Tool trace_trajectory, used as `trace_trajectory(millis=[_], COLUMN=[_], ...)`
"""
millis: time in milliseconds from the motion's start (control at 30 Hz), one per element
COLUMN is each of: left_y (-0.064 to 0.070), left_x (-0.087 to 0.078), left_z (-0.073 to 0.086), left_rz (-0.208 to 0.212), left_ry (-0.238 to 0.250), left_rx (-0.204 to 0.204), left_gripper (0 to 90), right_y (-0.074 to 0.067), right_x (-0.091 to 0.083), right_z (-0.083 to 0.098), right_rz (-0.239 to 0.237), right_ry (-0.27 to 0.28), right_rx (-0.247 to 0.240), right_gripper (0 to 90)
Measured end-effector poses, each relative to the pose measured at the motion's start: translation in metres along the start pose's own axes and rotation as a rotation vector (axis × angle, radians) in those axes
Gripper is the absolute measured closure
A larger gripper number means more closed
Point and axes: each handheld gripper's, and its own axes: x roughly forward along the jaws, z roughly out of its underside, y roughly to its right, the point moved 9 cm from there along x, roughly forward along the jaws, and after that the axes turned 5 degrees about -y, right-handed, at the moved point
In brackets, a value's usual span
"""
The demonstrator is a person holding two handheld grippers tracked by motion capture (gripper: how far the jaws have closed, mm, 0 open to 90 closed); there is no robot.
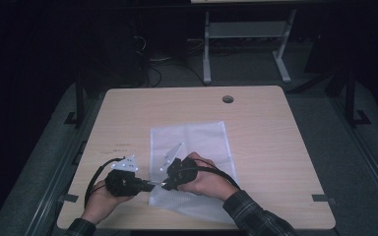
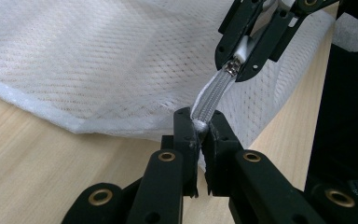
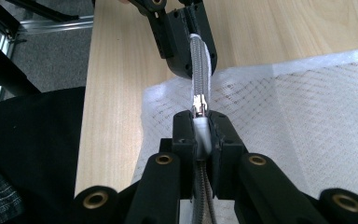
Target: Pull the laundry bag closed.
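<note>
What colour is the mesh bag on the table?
White mesh bag, clearest in the left gripper view.

My view: a wooden table (image 1: 266,147)

A white mesh bag (image 1: 192,142) lies flat on it; I see a round hole (image 1: 228,99) near its far edge.

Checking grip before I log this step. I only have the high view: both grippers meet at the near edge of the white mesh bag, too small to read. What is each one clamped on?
Observer: The left gripper is shut on the zipper's end, at the mesh bag corner.
Operator: And the right?
Observer: The right gripper is shut on the white zipper pull, with the metal slider just past its jaws.
Operator: Zipper slack?
Observer: No, the zipper runs straight between them.
</note>
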Motion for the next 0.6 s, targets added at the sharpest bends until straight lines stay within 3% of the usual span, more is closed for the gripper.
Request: trace_trajectory(millis=[600], left_y=[-0.001], left_x=[0.000], left_z=[0.001], left_rz=[0.004], left_ry=[0.004], left_rx=[-0.012], left_gripper=[84.5], right_y=[0.000], right_x=[-0.004], right_z=[0.012], right_rz=[-0.001], right_ry=[0.012], right_rx=[0.021], right_gripper=[82.1])
